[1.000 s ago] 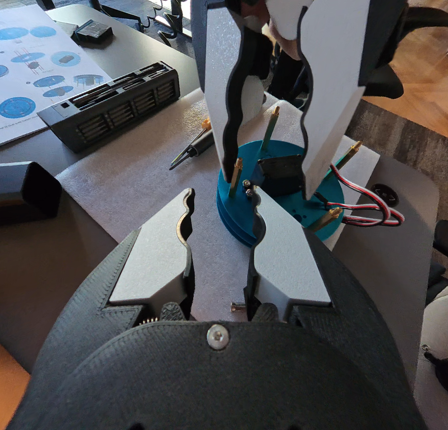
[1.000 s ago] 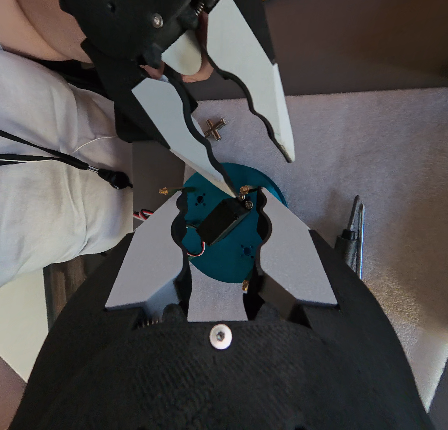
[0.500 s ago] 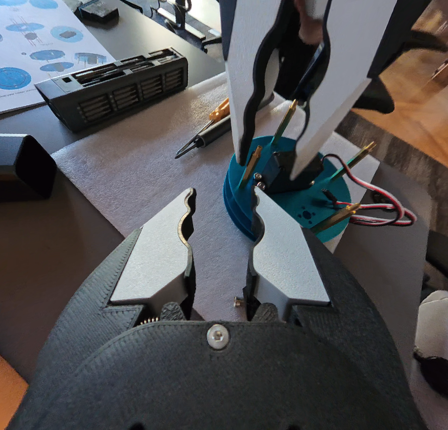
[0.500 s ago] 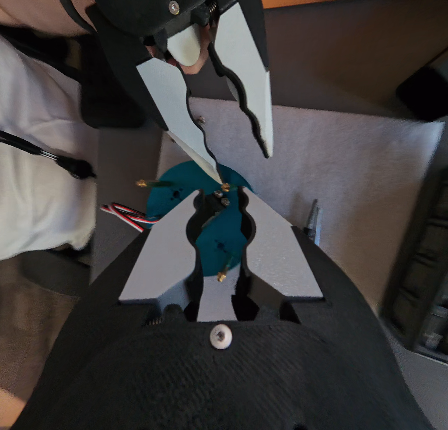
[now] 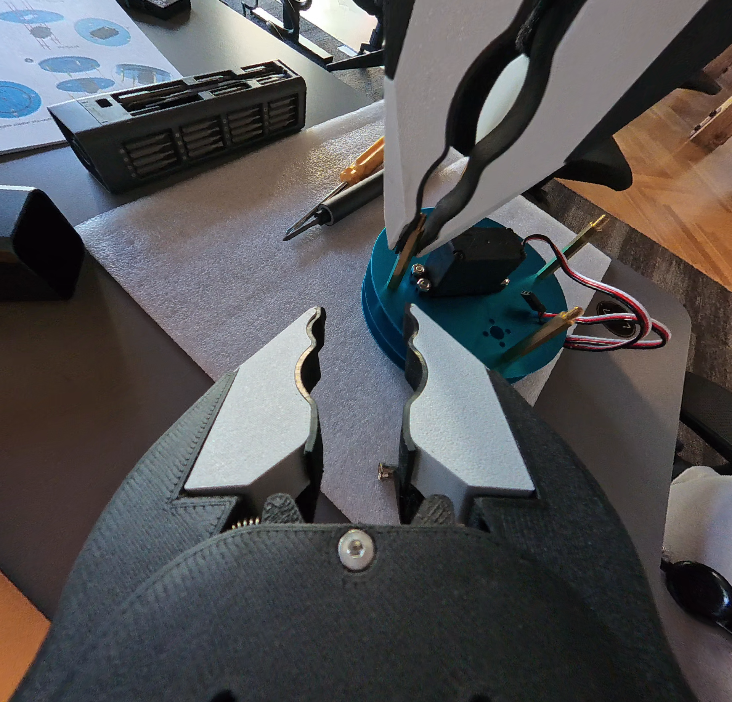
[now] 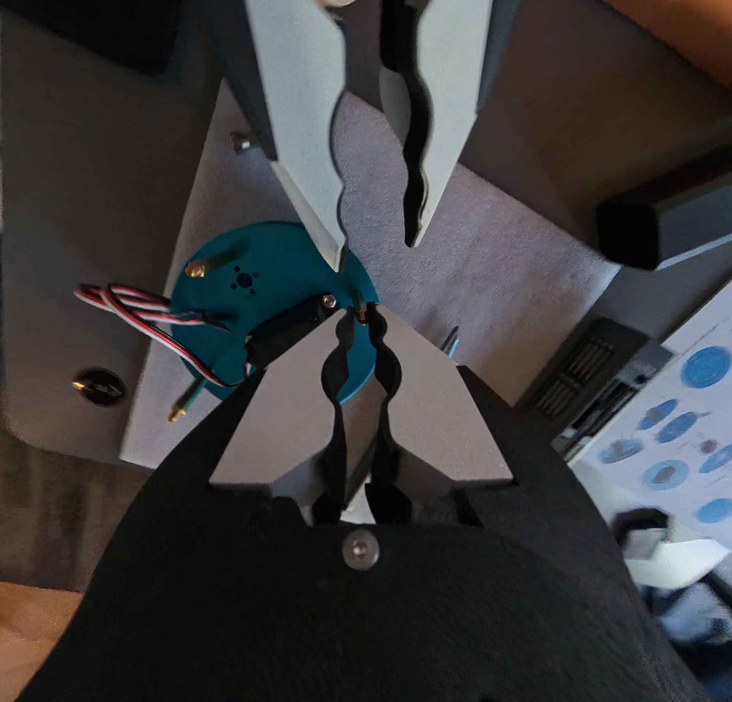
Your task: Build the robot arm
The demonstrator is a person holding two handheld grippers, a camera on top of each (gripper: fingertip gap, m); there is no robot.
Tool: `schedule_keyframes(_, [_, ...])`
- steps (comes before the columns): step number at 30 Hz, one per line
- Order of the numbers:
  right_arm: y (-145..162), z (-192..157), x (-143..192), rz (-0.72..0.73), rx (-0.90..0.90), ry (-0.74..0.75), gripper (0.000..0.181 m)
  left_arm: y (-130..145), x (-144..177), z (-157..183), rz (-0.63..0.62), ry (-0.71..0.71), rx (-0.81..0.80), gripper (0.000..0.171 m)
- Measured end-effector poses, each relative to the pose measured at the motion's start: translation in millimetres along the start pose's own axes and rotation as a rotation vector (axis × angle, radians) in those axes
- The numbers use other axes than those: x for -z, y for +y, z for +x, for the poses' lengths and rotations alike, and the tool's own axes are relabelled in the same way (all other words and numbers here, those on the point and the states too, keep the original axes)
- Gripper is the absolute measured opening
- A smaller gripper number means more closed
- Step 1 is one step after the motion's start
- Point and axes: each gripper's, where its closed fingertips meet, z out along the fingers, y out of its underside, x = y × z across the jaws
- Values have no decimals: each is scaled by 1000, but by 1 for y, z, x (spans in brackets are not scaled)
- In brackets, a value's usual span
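A blue round disc (image 5: pixel 455 318) lies on a grey foam mat (image 5: pixel 237 271), with a black servo (image 5: pixel 479 259) screwed on it and several brass standoffs upright. My right gripper (image 6: pixel 358 310) comes from above and is shut on the top of the standoff (image 5: pixel 402 263) at the disc's near-left edge; it also shows in the left wrist view (image 5: pixel 416 235). My left gripper (image 5: pixel 362 312) is open and empty, its right finger tip at the disc's near rim. It shows from above in the right wrist view (image 6: pixel 376 253). The disc (image 6: pixel 277 259) and servo (image 6: pixel 285 334) show there too.
Red, white and black wires (image 5: pixel 618 318) trail right off the disc. A screwdriver (image 5: pixel 344 204) lies behind it. A black bit case (image 5: pixel 186 124) and a sheet with blue diagrams (image 5: pixel 47 49) sit far left. A loose screw (image 5: pixel 383 475) lies near my left fingers. My two grippers' fingertips are within a few centimetres of each other. About 8 cm separates my left fingertips from the loose screw (image 5: pixel 383 475).
My right gripper moved from around the servo to the standoff at the disc's edge and closed on it. My left gripper stayed open and drew back slightly to the left.
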Motion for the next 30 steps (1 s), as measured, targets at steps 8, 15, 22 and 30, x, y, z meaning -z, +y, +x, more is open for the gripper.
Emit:
schedule_keyframes(8, [4, 0, 0, -40, -691, 45, 5, 4, 0, 6, -19, 11, -4, 38])
schedule_keyframes(15, [2, 2, 1, -59, -416, 90, 12, 8, -1, 15, -33, 60, 29, 38])
schedule_keyframes(22, [-4, 2, 6, 10, 46, 33, 20, 8, 3, 27, -20, 285, 296, 16])
schedule_keyframes(30, [3, -1, -1, -83, 167, -8, 6, 10, -1, 25, -66, 342, 378, 10])
